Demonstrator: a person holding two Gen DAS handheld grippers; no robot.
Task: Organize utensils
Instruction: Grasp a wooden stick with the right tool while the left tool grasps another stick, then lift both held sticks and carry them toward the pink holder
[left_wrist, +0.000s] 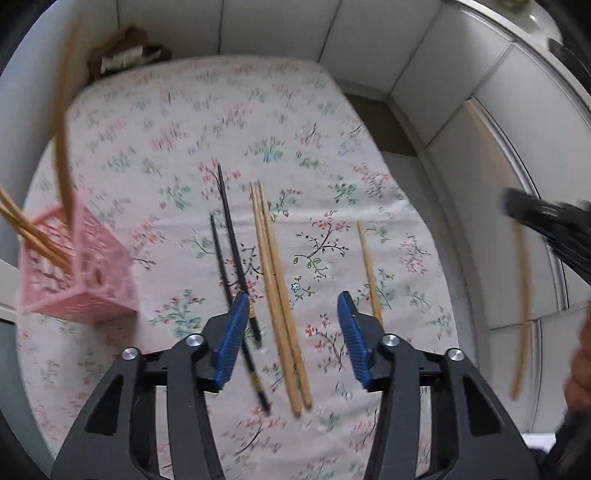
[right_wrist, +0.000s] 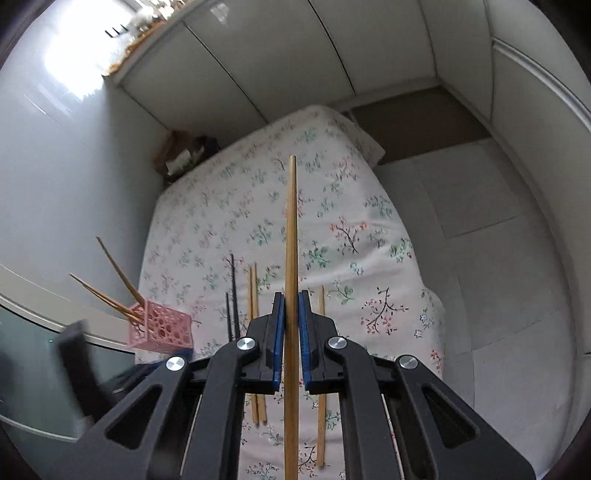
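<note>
My left gripper (left_wrist: 291, 306) is open and empty above a pair of wooden chopsticks (left_wrist: 277, 291) lying on the floral cloth. Two black chopsticks (left_wrist: 232, 251) lie just left of them, and a single wooden chopstick (left_wrist: 369, 269) lies to the right. A pink lattice basket (left_wrist: 88, 266) at the left edge holds several wooden chopsticks (left_wrist: 62, 122). My right gripper (right_wrist: 291, 314) is shut on a wooden chopstick (right_wrist: 291, 236), held upright above the cloth; it shows blurred at the right of the left wrist view (left_wrist: 521, 280). The basket (right_wrist: 162, 326) shows at the lower left of the right wrist view.
The floral cloth (left_wrist: 207, 122) covers a table set against white panelled walls (left_wrist: 461, 74). A brown cluttered object (left_wrist: 125, 51) sits at the far left corner. A glass-edged surface (right_wrist: 33, 369) lies left of the table. Grey floor (right_wrist: 480, 206) lies to the right.
</note>
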